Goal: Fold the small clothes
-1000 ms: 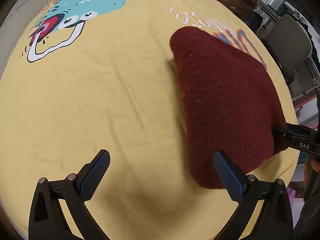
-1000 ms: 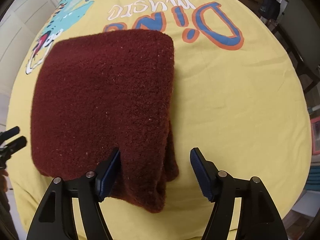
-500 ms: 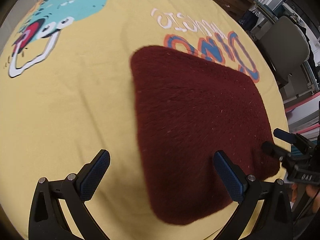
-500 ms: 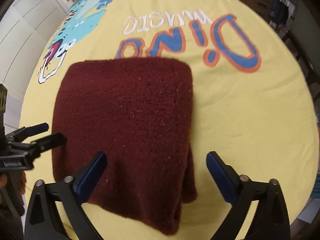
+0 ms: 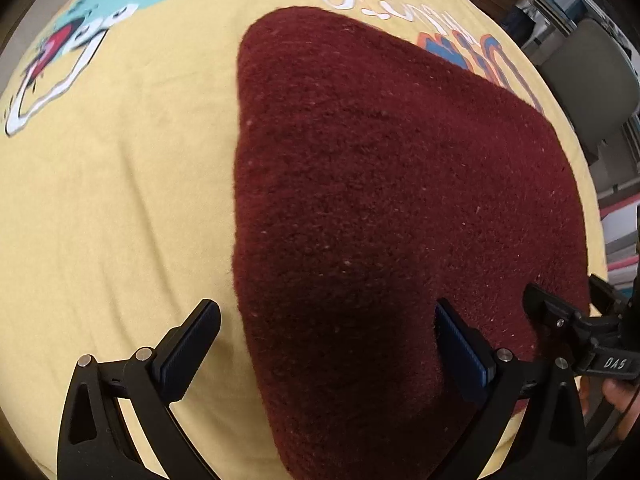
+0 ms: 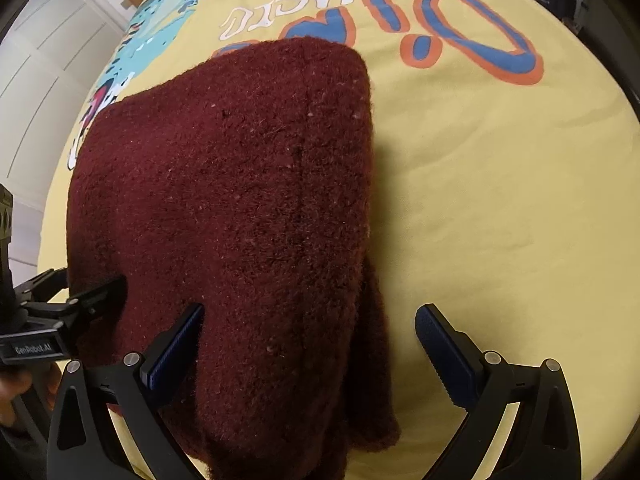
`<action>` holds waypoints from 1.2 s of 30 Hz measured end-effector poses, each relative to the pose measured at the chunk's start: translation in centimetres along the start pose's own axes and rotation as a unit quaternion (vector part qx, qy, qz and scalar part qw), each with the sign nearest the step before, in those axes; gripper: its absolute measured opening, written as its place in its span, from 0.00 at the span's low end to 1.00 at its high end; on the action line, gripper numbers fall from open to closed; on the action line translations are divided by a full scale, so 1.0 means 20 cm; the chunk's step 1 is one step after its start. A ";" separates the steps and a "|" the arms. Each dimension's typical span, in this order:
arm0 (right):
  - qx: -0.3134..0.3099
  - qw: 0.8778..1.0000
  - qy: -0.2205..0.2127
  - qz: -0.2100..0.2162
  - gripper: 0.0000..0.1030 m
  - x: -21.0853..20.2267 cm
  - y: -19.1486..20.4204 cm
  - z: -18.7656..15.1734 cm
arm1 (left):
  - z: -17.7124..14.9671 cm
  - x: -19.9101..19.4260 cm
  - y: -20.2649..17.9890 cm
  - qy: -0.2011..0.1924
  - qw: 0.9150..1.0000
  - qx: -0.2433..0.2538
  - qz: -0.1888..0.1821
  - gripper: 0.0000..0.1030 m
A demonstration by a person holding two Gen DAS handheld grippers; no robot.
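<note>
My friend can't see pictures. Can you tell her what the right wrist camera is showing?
A fuzzy dark red folded cloth lies on a yellow sheet printed with a cartoon dinosaur and the word "Dino". The right gripper is open with its fingers on either side of the cloth's near edge, and the left gripper reaches in from the left.

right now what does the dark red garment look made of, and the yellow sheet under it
The dark red garment looks like thick fleece or fuzzy knit: matte, with a raised nap, stray fibres and pale lint specks. The yellow sheet looks like thin cotton jersey, smooth and matte, with soft creases and a flat printed dinosaur design. Neither fibre can be told for sure.
</note>
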State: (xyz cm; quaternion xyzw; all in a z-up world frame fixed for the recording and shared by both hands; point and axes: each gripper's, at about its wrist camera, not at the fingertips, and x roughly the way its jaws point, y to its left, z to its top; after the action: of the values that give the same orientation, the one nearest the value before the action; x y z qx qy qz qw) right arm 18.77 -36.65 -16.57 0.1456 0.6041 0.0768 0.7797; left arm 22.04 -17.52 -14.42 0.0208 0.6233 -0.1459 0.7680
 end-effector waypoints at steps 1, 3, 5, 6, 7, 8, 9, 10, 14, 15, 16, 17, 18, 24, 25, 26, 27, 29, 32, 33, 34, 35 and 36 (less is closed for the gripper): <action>0.002 1.000 0.003 0.004 0.99 0.01 0.00 0.00 | 0.00 0.00 0.00 -0.003 1.000 0.003 0.002 1.00; 0.014 1.000 0.012 0.019 0.97 0.02 -0.02 0.00 | -0.01 0.00 -0.01 -0.003 1.000 0.005 0.003 1.00; 0.022 0.999 0.018 0.035 0.92 0.03 -0.02 0.00 | -0.01 0.01 0.00 -0.001 1.000 0.006 -0.001 1.00; 0.023 0.999 0.020 0.038 0.89 0.03 -0.02 0.00 | -0.01 0.01 0.00 0.000 1.000 0.005 -0.003 1.00; 0.023 0.999 0.020 0.040 0.83 0.03 -0.02 0.00 | -0.02 0.01 0.01 0.000 1.000 0.004 -0.006 1.00; 0.024 0.998 0.020 0.049 0.77 0.03 -0.01 0.00 | -0.02 0.01 0.01 0.004 1.000 0.006 -0.008 1.00; 0.027 0.997 0.022 0.065 0.69 0.03 0.00 0.00 | -0.02 0.01 0.02 0.004 1.000 0.005 -0.011 0.98; 0.028 0.997 0.023 0.066 0.68 0.02 0.01 0.00 | -0.03 0.01 0.02 0.003 1.000 0.003 -0.017 0.95; 0.015 0.998 0.029 0.054 0.57 0.01 0.07 0.02 | -0.04 -0.02 0.00 -0.003 0.999 0.006 -0.032 0.78; 0.013 0.998 0.028 0.053 0.53 0.00 0.08 0.02 | -0.04 -0.02 -0.01 -0.005 1.000 0.014 -0.027 0.74; 0.013 0.998 0.026 0.052 0.48 0.00 0.10 0.02 | -0.04 -0.03 -0.02 -0.008 0.999 0.021 -0.026 0.69; 0.013 0.998 0.023 0.051 0.46 -0.01 0.11 0.03 | -0.04 -0.04 -0.02 -0.009 0.999 0.023 -0.030 0.64; 0.012 0.999 0.018 0.047 0.43 -0.03 0.12 0.02 | -0.04 -0.05 -0.03 -0.012 0.999 0.025 -0.035 0.56; -0.009 0.999 -0.016 0.042 0.35 -0.20 0.24 0.04 | -0.04 -0.19 -0.02 -0.026 0.997 0.041 -0.068 0.43; -0.016 0.999 -0.019 0.042 0.34 -0.22 0.27 0.05 | -0.04 -0.25 0.00 -0.031 0.995 0.048 -0.078 0.43; -0.022 0.999 -0.024 0.040 0.34 -0.25 0.31 0.05 | -0.04 -0.28 0.00 -0.036 0.995 0.052 -0.082 0.43; -0.029 0.998 -0.026 0.041 0.34 -0.28 0.35 0.06 | -0.04 -0.33 0.01 -0.043 0.994 0.057 -0.089 0.43; -0.033 0.998 -0.035 0.052 0.34 -0.32 0.40 0.06 | -0.01 -0.43 0.01 -0.059 0.991 0.064 -0.098 0.43; -0.049 0.996 -0.052 0.062 0.34 -0.41 0.50 0.07 | 0.00 -0.56 0.11 -0.078 0.989 0.062 -0.109 0.43; -0.053 0.995 -0.055 0.064 0.34 -0.42 0.54 0.08 | -0.01 -0.60 0.15 -0.082 0.989 0.059 -0.111 0.43; -0.059 0.995 -0.057 0.065 0.34 -0.43 0.59 0.08 | -0.01 -0.65 0.19 -0.088 0.988 0.058 -0.110 0.43; -0.067 0.994 -0.058 0.067 0.34 -0.43 0.65 0.09 | -0.01 -0.67 0.22 -0.092 0.988 0.058 -0.107 0.43; -0.072 0.993 -0.057 0.067 0.35 -0.41 0.70 0.10 | -0.02 -0.69 0.25 -0.096 0.988 0.057 -0.104 0.43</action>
State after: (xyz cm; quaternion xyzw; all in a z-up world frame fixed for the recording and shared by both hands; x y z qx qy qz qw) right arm 19.39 -26.10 -4.02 0.1337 0.5404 0.1641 0.8144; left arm 20.51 -9.86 -1.92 -0.0146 0.5362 -0.2617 0.8024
